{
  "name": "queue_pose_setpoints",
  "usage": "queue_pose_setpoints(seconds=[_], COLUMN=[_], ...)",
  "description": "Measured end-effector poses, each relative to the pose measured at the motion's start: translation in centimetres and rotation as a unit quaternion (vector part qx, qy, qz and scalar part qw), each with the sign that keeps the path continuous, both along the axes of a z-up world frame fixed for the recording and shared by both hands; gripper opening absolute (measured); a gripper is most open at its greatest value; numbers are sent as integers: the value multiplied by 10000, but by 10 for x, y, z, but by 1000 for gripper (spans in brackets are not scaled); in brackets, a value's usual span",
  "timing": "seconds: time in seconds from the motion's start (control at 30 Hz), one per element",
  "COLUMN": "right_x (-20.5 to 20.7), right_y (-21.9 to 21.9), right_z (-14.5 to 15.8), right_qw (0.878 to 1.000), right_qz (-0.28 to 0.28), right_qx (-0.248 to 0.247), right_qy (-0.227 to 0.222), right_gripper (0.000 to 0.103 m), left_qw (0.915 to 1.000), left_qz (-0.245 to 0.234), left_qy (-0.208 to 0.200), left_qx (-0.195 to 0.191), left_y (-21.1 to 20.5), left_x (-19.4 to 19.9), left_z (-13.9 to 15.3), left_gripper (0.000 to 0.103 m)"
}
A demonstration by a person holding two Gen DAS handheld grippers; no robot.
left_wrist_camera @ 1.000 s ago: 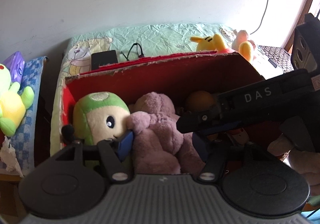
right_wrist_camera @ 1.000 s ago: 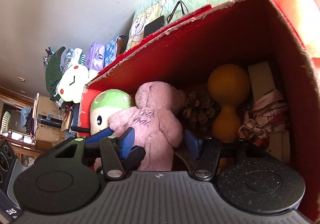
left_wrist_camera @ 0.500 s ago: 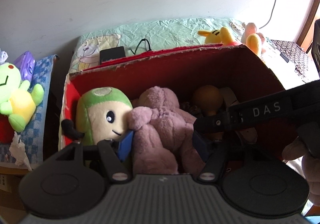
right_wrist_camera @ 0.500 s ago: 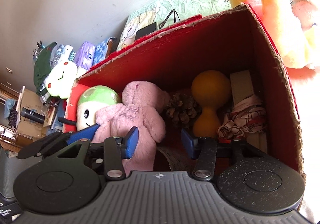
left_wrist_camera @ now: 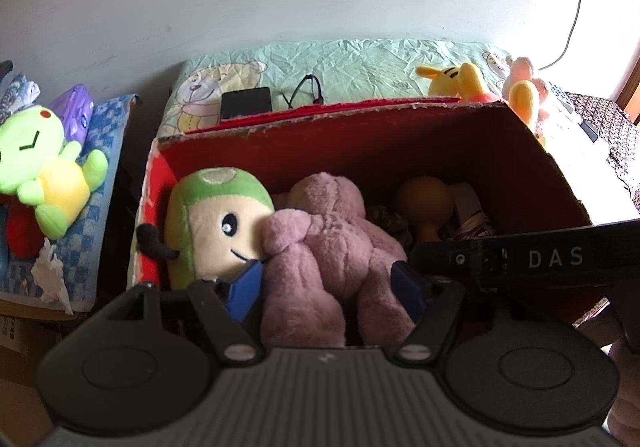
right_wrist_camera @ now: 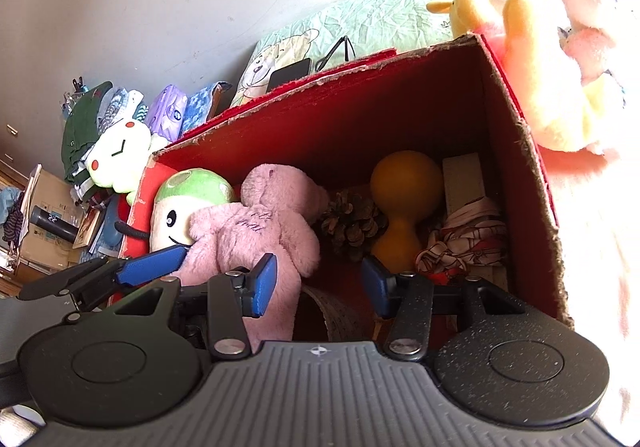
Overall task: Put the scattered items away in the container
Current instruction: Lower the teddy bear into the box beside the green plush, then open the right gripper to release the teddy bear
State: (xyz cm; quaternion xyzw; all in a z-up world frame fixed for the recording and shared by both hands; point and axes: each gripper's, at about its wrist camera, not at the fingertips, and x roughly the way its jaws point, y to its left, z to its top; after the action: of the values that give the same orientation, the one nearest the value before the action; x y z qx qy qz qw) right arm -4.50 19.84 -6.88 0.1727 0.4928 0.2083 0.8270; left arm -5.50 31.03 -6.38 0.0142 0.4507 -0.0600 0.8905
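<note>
Now, the big red cardboard box [right_wrist_camera: 516, 119] sits on the bed, already packed. Inside lies the soft pink plush bear [left_wrist_camera: 332, 247], light and squashy, best pinched at a limb or the belly. Beside it, touching, the green-capped plush doll [left_wrist_camera: 216, 223]. Left claw [left_wrist_camera: 326, 289] spread, straddling the bear's legs, gripping nothing; right claw [right_wrist_camera: 320, 281] also released, hanging over the box. Smaller bits deep inside — pinecone [right_wrist_camera: 352, 225], ribbon bundle [right_wrist_camera: 468, 235] — are half hidden.
</note>
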Motion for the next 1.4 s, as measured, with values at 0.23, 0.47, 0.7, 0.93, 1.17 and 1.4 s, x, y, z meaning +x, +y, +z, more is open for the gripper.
queue_pose_setpoints(seconds=[0.23, 0.47, 0.7, 0.93, 1.17, 1.4], right_x=[-4, -8, -11, -13, -16, -19], right_y=[-4, -11, -16, -19, -21, -22], right_z=[13, 21, 21, 20, 21, 22], right_qw=[9995, 9989, 9989, 9988, 9987, 9986], right_qz=[-91, -191, -264, -287, -262, -241], right_qx=[-197, -195, -194, -169, -178, -159], right_qy=[-219, -376, -349, -350, -407, -451], right_gripper=[52, 52, 52, 50, 48, 47], left_qw=[9997, 9986, 9958, 9947, 9945, 9936], left_qz=[201, 303, 516, 534, 577, 614], left_qy=[-139, -338, -361, -398, -399, -437], left_qx=[70, 284, 658, 786, 783, 844], left_y=[-3, -9, -13, -17, -20, -23], left_x=[-6, -10, -10, -13, -17, -21], left_z=[16, 25, 25, 25, 25, 27], left_gripper=[89, 94, 98, 99, 100, 100])
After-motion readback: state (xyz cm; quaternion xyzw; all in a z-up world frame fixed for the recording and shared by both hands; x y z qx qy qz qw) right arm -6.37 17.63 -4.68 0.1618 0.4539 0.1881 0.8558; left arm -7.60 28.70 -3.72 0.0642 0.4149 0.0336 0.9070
